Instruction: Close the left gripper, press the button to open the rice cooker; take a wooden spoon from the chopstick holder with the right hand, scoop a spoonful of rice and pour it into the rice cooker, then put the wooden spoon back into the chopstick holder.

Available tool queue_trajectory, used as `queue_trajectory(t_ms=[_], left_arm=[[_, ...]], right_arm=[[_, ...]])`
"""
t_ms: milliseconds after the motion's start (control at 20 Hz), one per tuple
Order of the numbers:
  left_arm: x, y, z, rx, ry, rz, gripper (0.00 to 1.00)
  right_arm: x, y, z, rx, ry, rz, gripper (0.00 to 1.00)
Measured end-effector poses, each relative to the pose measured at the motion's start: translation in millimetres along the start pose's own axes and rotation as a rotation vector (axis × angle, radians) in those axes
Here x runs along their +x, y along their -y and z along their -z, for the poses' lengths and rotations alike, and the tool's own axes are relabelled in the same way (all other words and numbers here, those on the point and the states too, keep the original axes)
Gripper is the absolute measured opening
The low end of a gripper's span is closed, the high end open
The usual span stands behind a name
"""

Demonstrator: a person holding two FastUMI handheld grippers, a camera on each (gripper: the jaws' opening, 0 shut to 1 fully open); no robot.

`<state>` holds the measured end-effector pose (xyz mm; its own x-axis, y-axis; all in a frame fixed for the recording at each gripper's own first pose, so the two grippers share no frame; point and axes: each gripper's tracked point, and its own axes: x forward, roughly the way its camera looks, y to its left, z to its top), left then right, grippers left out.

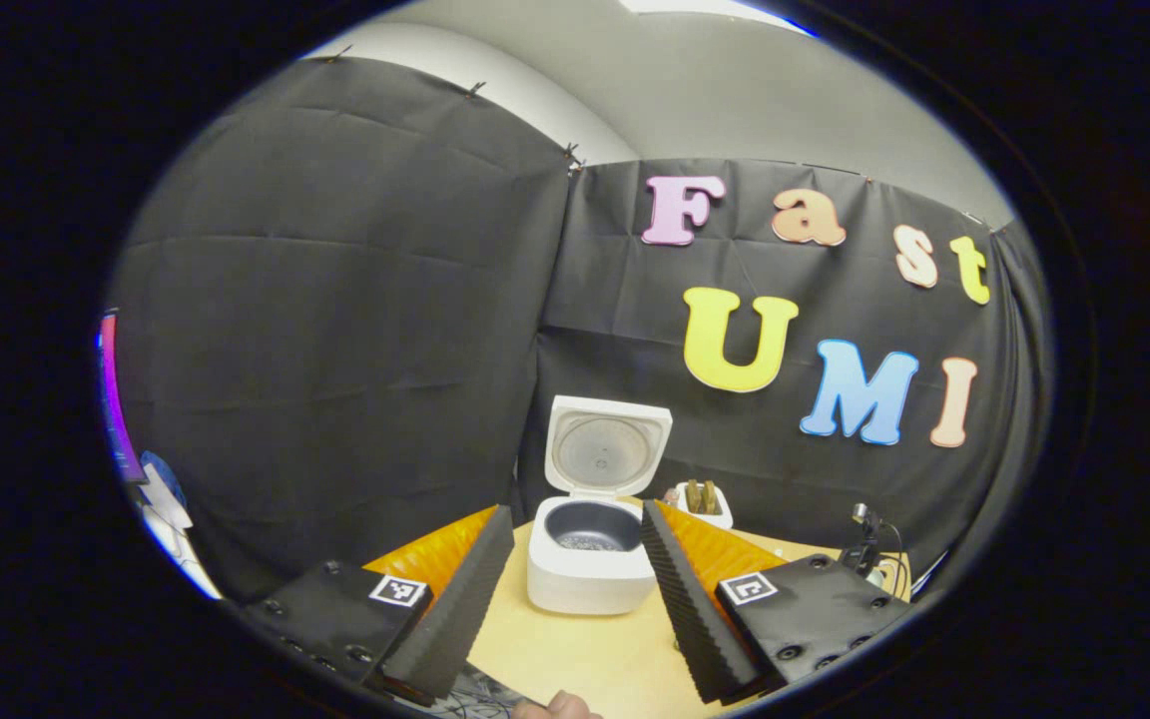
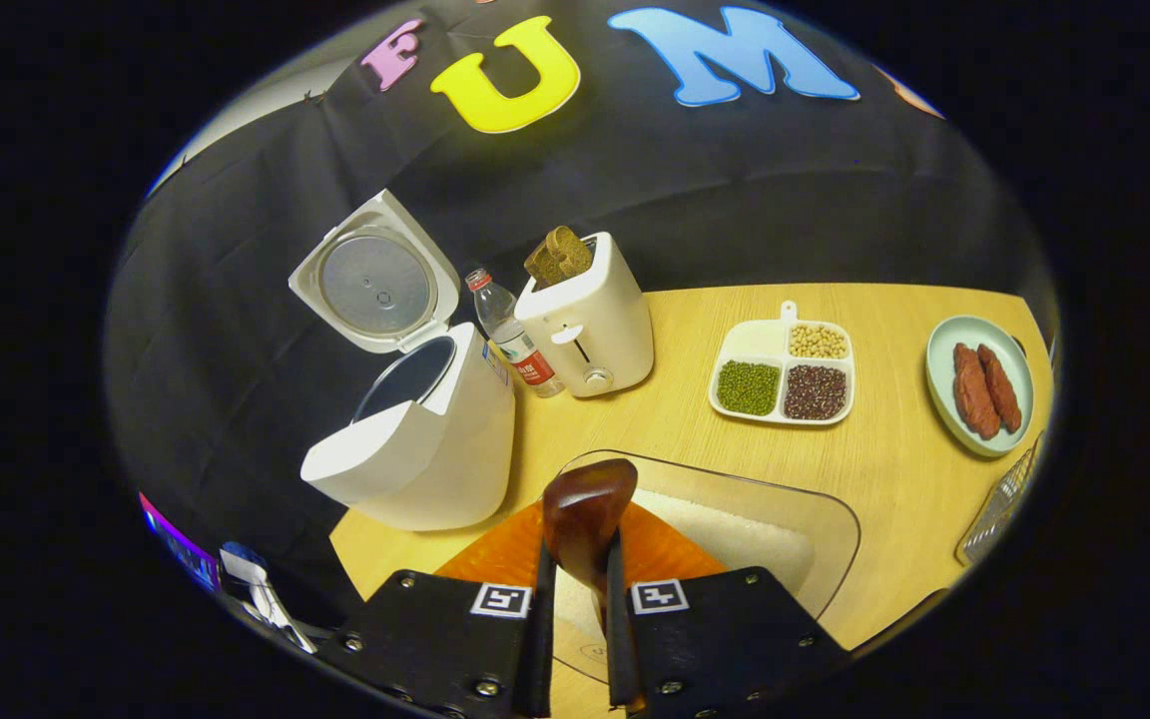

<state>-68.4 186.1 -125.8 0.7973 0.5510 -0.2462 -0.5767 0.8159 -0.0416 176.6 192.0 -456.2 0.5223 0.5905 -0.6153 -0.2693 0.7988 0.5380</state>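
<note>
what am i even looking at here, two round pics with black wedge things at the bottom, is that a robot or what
No robot: a person holds a two-finger gripper in each hand, and a fisheye camera rides on each, looking along its fingers.

The left gripper view shows the left gripper open, facing a white rice cooker whose lid stands up.

In the right gripper view, the right gripper is shut on a wooden spoon, above a clear tray of rice. On the wooden table stand the rice cooker, a water bottle, a toaster, a divided dish of beans and a plate of sausages.
</note>
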Motion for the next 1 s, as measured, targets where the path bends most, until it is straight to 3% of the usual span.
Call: queue_trajectory(t_ms=[550,1000], left_arm=[[-6.1,10.7,-5.4,0.04,0.005,-0.009,0.89],[-6.1,7.8,-14.3,0.05,0.02,-0.025,0.9]], right_arm=[[2.9,13.0,-22.9,0.407,0.064,-0.127,0.22],[-15.7,8.3,-51.4,0.461,0.134,-0.157,0.22]])
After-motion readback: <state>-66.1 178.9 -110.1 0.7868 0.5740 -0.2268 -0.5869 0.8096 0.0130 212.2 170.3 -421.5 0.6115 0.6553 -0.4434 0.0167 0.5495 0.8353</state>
